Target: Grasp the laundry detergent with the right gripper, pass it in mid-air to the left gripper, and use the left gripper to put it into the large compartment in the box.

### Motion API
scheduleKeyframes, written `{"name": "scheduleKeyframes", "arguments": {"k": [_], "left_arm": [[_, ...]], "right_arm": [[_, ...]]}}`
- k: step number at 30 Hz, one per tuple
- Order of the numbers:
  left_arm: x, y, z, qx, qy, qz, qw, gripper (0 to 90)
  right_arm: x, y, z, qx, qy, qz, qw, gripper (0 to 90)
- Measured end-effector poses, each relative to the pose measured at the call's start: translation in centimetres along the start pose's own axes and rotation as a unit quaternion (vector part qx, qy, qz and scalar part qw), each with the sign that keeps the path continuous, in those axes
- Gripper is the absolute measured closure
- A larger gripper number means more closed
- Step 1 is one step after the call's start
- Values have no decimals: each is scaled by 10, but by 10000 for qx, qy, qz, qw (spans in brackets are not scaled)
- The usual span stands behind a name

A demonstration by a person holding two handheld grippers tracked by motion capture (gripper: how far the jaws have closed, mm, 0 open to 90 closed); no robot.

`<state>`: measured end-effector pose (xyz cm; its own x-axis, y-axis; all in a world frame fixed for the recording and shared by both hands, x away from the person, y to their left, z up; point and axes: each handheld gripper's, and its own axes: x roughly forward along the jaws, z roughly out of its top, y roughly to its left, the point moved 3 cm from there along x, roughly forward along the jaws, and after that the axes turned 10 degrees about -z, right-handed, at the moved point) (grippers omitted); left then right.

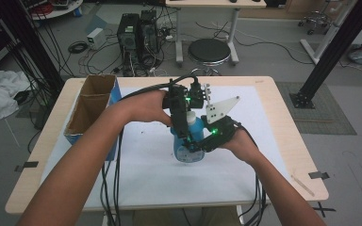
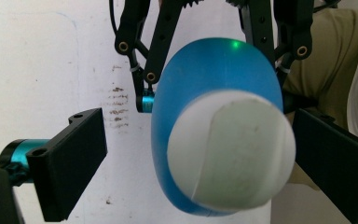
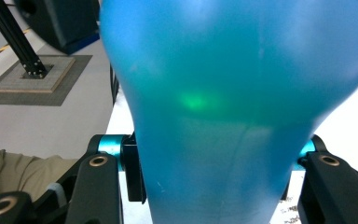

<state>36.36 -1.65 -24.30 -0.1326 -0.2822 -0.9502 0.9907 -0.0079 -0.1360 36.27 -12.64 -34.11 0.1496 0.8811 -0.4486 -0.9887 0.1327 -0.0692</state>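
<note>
- Left gripper (image 1: 185, 123): we hold it over the cap end of the bottle; in its own view the black jaws stand wide on either side of the white cap (image 2: 230, 149), the right jaw close, the left one apart. We judge it placed to take the cap.
- Translucent blue plastic bottle (image 1: 190, 139): held above the white sheet (image 1: 273, 155), mid-table.
- Right gripper (image 1: 206, 141): jaws clamped on the bottle's body, apparently steadying it.
- Brown cardboard box (image 1: 90, 104): far left, unused.
</note>
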Motion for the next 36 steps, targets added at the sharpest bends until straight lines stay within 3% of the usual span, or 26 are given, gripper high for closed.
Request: {"name": "scheduleKeyframes", "arguments": {"k": [19, 22, 27, 36], "left_arm": [[11, 3, 1, 27, 104, 1, 9999, 47], [10, 3, 1, 85, 94, -64, 9999, 110], [11, 4, 0, 62, 86, -28, 9999, 112], [10, 4, 0, 140, 52, -6, 9999, 200]], "right_arm": [[1, -1, 2, 48, 69, -55, 9999, 452], [1, -1, 2, 54, 57, -62, 9999, 451], [1, -1, 2, 25, 71, -71, 9999, 452], [1, -2, 2, 10, 68, -99, 9999, 451]]}}
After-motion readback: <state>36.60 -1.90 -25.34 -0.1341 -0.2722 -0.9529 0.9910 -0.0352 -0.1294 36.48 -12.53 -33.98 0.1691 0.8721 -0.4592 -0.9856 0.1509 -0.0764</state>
